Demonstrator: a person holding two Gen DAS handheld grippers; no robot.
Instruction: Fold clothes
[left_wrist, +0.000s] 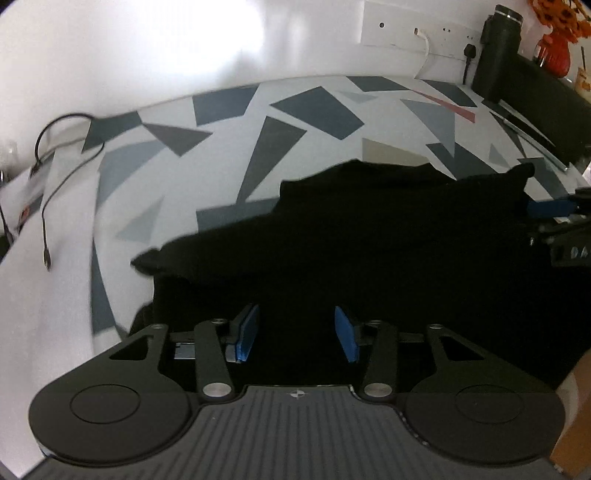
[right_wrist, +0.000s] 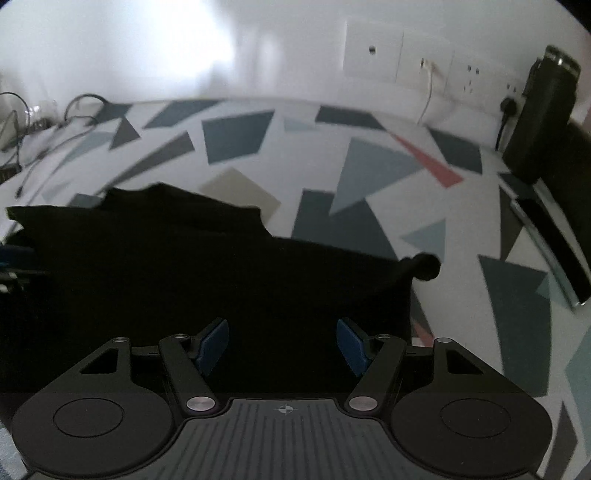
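The right gripper (left_wrist: 569, 236) body shows partial lettering "DA".

Dim fisheye views, wall (left_wrist: 229, 40) glare top left, edges perhaps motion-blurred.

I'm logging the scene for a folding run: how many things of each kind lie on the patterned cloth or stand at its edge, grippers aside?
Black garment: 1
Black bottle: 1
Loose black cables: cannot tell how many, at least 1
White cable plugged in at the wall: 1
Total: at least 4
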